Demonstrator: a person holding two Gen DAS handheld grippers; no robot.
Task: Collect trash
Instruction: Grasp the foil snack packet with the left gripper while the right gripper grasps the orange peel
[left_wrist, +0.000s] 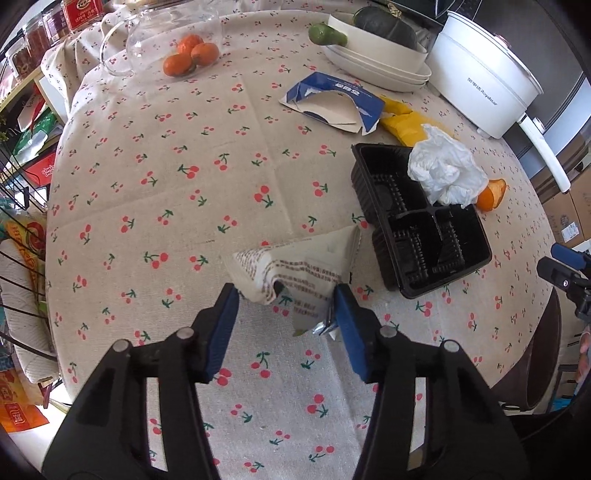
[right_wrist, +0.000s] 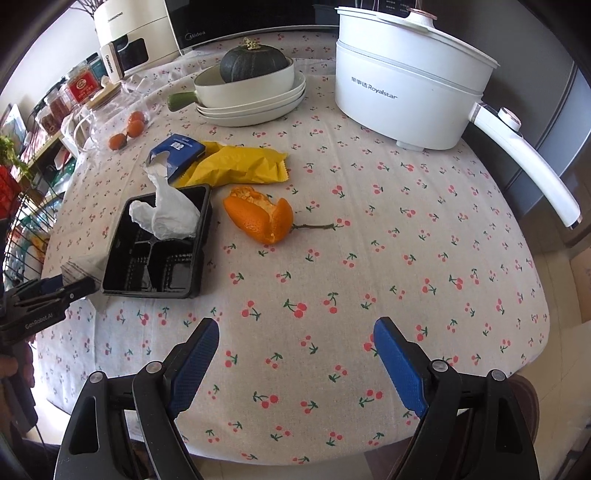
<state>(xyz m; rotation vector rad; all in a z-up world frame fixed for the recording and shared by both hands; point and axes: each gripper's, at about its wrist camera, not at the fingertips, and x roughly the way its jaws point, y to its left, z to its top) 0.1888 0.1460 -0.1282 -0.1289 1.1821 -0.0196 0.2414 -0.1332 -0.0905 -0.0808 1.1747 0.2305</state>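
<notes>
A crumpled pale wrapper with brown print (left_wrist: 303, 266) lies on the cherry-print tablecloth, and my left gripper (left_wrist: 286, 295) is shut on it, a blue pad pressing each side. To its right stands a black plastic tray (left_wrist: 424, 236) with a white tissue (left_wrist: 447, 170) in its far corner. Beyond lie an orange peel (right_wrist: 258, 218), a yellow wrapper (right_wrist: 236, 166) and a torn blue box (right_wrist: 181, 151). My right gripper (right_wrist: 295, 332) hangs open over bare cloth near the table's front edge, well short of the peel, with nothing between its fingers.
A white electric pot (right_wrist: 406, 92) with a long handle stands at the back right. Stacked plates (right_wrist: 255, 110) carry a dark squash. Tangerines (left_wrist: 188, 55) and a glass jug (left_wrist: 147, 33) sit at the far left. A wire rack (left_wrist: 18, 221) borders the table's left side.
</notes>
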